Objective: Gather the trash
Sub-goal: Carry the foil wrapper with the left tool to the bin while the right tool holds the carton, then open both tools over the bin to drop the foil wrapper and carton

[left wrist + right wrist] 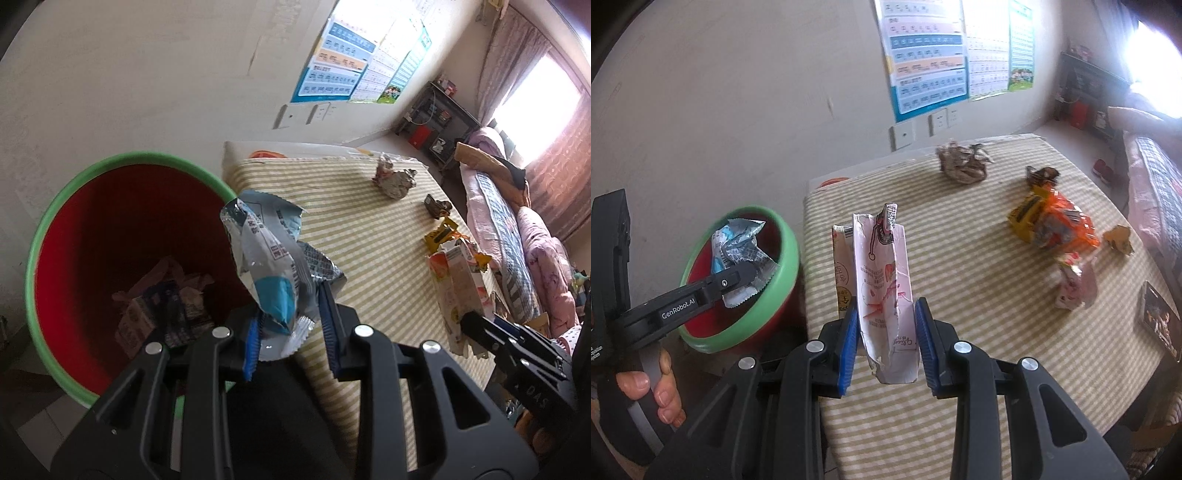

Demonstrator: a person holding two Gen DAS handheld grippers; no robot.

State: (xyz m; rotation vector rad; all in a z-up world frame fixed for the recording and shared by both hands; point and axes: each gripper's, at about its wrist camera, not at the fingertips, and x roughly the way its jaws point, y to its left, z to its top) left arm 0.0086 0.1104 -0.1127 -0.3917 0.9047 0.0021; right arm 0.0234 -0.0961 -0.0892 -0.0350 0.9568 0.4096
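Note:
My left gripper is shut on a crumpled silver and blue snack wrapper. It holds the wrapper over the rim of a red bin with a green rim, which has several pieces of trash at its bottom. The right wrist view shows the left gripper and the wrapper above the bin. My right gripper is shut on a flattened pink and white carton, held upright above the left part of the striped table. The left wrist view also shows that carton.
On the striped cloth lie a crumpled paper ball, a small brown wrapper, orange and yellow packets, a crumpled pink wrapper and a dark card at the right edge. A bed stands right of the table. The wall is close behind.

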